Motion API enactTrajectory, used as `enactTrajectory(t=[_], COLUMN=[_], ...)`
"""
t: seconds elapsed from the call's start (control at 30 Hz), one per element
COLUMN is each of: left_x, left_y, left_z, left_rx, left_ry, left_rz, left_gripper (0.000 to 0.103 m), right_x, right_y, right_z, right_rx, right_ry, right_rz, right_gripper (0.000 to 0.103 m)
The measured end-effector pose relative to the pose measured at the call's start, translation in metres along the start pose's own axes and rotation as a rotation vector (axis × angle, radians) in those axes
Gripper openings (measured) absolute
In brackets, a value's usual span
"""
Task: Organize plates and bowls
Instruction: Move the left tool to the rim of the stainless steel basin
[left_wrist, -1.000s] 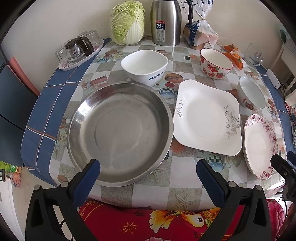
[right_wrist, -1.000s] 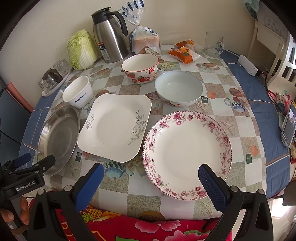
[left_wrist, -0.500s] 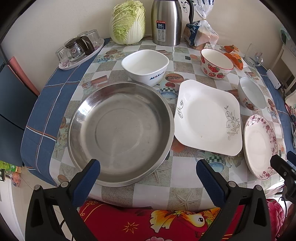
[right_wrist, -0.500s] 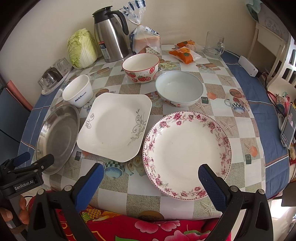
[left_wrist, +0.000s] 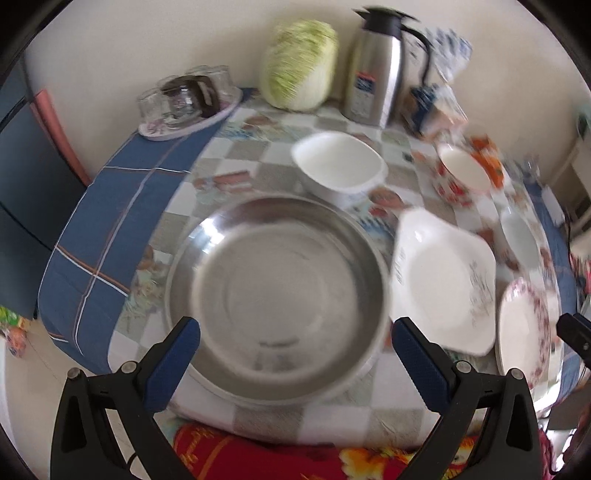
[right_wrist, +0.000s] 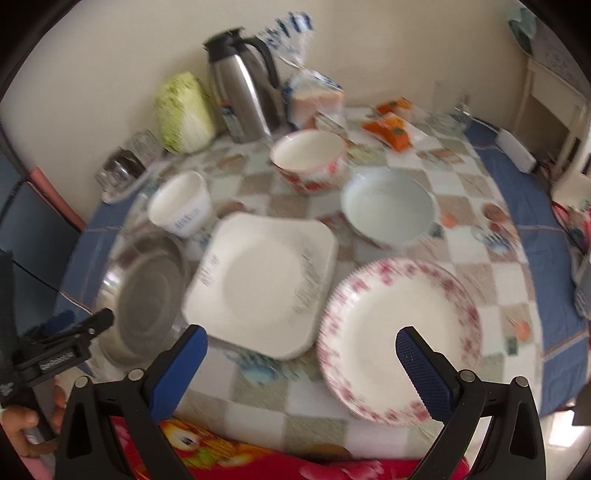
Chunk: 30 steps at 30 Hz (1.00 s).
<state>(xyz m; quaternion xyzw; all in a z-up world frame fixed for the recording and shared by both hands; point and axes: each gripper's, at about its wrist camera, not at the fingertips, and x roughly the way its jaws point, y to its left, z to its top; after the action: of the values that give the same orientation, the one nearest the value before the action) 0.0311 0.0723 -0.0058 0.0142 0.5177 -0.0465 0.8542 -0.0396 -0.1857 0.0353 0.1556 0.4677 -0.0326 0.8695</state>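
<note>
Steel fills the left wrist view: the metal pan (left_wrist: 280, 291) sits at centre frame between the spread, empty fingers of the left gripper (left_wrist: 295, 354). Right of it lie the square white plate (left_wrist: 439, 288) and the floral plate (left_wrist: 522, 325). In the right wrist view, the right gripper (right_wrist: 301, 363) hangs open and empty at lower centre, its right finger over the floral plate.

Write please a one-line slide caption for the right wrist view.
Open right gripper hovers over the floral plate, beside the square white plate and steel pan; nothing grasped yet.
</note>
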Motion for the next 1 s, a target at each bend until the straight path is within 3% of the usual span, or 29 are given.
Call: enactTrajectory(t=[0.27, 0.53, 0.63, 0.77, 0.9, 1.0], left_x=[0.016, 0.039, 0.049, 0.060, 0.072, 0.079], left_y=[0.075, 0.110, 0.115, 0.119, 0.126, 0.129], left_z=[0.011, 0.009, 0.007, -0.001, -0.005, -0.007], left_rx=[-0.181, -0.208, -0.244, -0.276, -0.317, -0.334], left_ry=[-0.101, -0.098, -0.062, -0.058, -0.041, -0.022], left_rz=[0.022, -0.007, -0.012, 0.029, 0.005, -0.001], left_gripper=[0.103, 0.103, 0.103, 0.103, 0.103, 0.103], right_x=[0.037, 0.070, 0.085, 0.109, 0.127, 0.140], right_y=[0.043, 0.079, 0.088, 0.096, 0.096, 0.097], right_z=[0.024, 0.036, 0.035, 0.030, 0.032, 0.032], right_rx=[0.007, -0.023, 0.005, -0.019, -0.048, -0.066], right_ry=[-0.018, 0.006, 0.019, 0.051, 0.059, 0.077], right_rz=[0.159, 0.238, 0.271, 0.247, 0.246, 0.243], right_gripper=[0.103, 0.103, 0.103, 0.103, 0.101, 0.093])
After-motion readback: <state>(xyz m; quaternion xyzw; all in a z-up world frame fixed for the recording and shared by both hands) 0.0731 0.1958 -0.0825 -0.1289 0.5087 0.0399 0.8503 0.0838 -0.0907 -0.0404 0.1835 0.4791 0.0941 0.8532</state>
